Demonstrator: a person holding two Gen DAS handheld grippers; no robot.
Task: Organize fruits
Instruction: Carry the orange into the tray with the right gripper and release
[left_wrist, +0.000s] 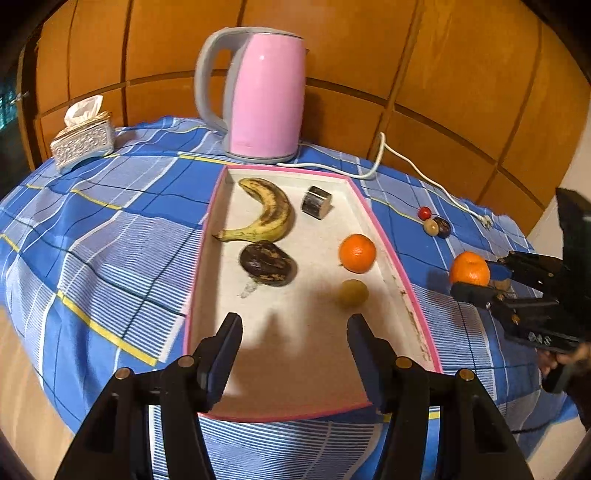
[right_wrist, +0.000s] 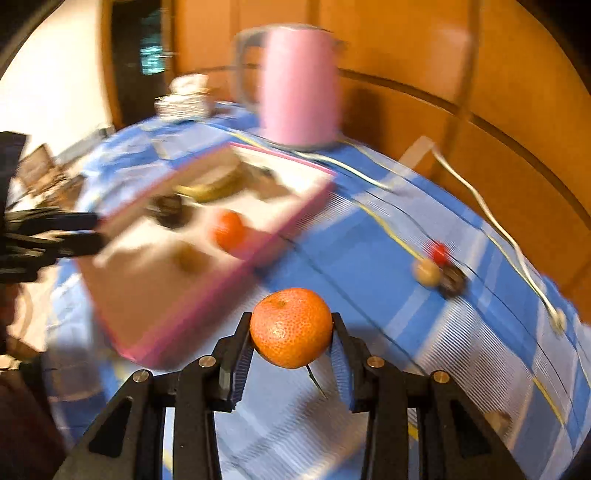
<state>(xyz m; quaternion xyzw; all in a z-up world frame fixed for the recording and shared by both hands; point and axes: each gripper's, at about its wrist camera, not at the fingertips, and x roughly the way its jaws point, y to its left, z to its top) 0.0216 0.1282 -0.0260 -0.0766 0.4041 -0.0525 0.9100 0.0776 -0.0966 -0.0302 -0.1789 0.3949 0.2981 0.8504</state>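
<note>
An orange (right_wrist: 291, 326) is clamped between the two pads of the right gripper (right_wrist: 291, 332), lifted clear of the blue checked tablecloth (right_wrist: 369, 251) and held beside the long right wall of the pink-edged tray (left_wrist: 388, 236), outside it. The left gripper (left_wrist: 294, 332) is held above the near end of the tray with its jaws spread apart and nothing between them. Inside the tray a spotted banana (left_wrist: 267, 212) is seen at the far left, with a dark, blackened fruit (left_wrist: 267, 263) just in front of it, and a short cut cylinder with a dark rind (left_wrist: 316, 202) lies towards the far end. A second orange (left_wrist: 357, 253) rests close to the tray's right wall, and a small greenish-yellow fruit (left_wrist: 353, 292) lies just in front of it. On the cloth to the right of the tray, three small round things are grouped together: a red one (left_wrist: 424, 212), a tan one (left_wrist: 430, 226) and a dark one (left_wrist: 442, 227). A pink kettle (left_wrist: 264, 96) stands behind the tray, its white cord (left_wrist: 413, 166) trailing over the cloth, and a tissue box (left_wrist: 83, 142) sits at the far left corner. The right wrist view is blurred apart from the gripped orange.
</note>
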